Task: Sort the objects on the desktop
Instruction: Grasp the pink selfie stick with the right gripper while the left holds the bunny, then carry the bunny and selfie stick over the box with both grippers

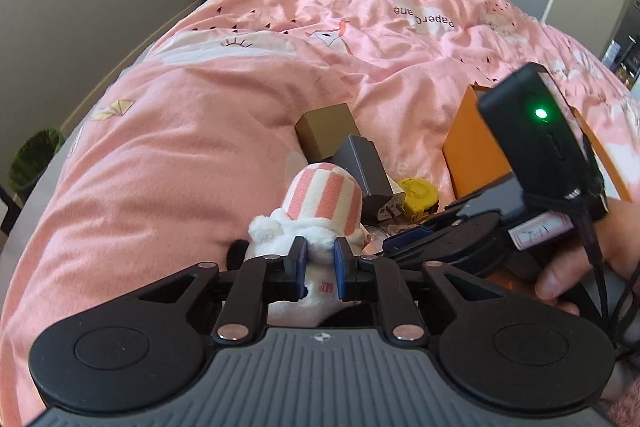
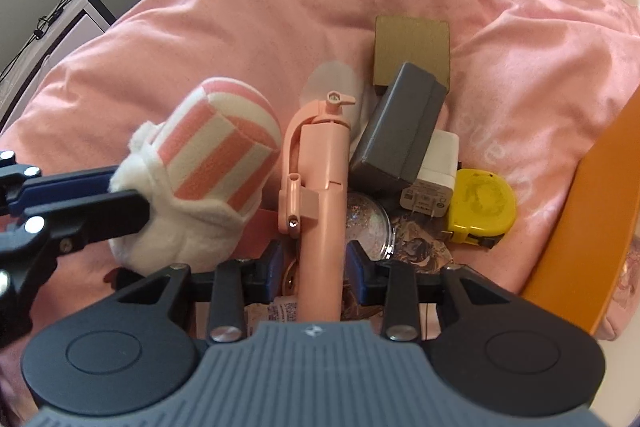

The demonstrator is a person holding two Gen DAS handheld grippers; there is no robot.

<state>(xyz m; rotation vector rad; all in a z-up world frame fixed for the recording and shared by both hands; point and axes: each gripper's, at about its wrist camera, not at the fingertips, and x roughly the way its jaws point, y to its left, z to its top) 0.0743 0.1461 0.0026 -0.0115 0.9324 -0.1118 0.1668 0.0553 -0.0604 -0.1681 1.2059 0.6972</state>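
Left wrist view: the left gripper (image 1: 320,253) sits low in the frame centre, its blue-padded fingers narrow and pressed on either side of a white plush toy with a pink-and-white striped top (image 1: 320,205), so it holds the toy. Behind the toy, on the pink printed bedspread (image 1: 192,131), lie a tan cardboard box (image 1: 326,131), a grey rectangular charger block (image 1: 364,167) and a yellow round tape measure (image 1: 418,193). At the right edge an orange box (image 1: 472,151) stands, partly hidden by the right gripper's black body and a hand (image 1: 576,267).

Right wrist view: the right gripper (image 2: 316,269) is at lower centre, its fingers moderately spread around a pink plastic tube-shaped handle (image 2: 322,211); the pads seem just beside it, though contact is hard to judge. The striped plush sits at left, clamped by the left gripper (image 2: 120,189). At right are the grey block, a white plug adapter (image 2: 434,183) and the tape measure, with a glittery round disc (image 2: 368,225) beneath.
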